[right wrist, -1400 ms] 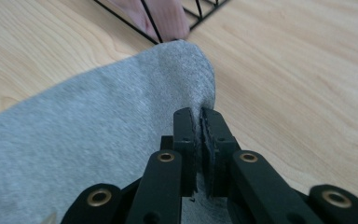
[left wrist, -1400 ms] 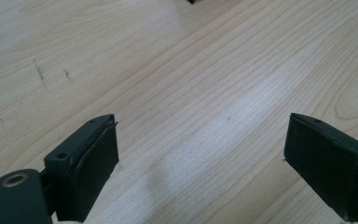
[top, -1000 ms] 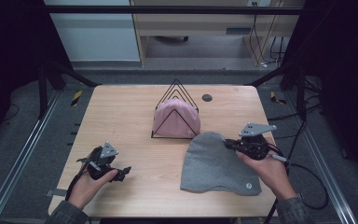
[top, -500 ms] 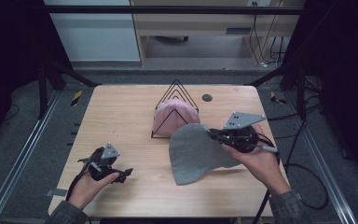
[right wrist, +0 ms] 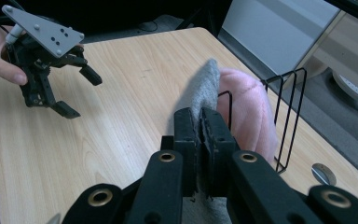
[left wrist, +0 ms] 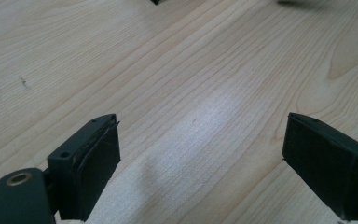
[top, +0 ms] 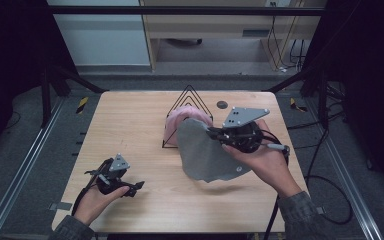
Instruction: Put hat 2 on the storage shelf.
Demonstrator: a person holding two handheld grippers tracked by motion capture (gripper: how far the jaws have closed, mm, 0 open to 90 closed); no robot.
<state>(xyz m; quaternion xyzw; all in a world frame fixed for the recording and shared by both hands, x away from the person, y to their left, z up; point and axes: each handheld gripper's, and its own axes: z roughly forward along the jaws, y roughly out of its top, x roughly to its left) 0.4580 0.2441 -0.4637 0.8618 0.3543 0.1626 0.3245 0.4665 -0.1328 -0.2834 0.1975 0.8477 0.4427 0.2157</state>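
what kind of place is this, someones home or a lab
Most likely a lab or recording workspace, not a home. A light wooden table stands inside a dark metal frame with rails along the floor, loose black cables trail beside it, and taped floor markings lie behind.

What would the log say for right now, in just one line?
right hand-held gripper: shut on grey hat, lifted off table | left hand-held gripper: open, empty | pink hat: in wire rack
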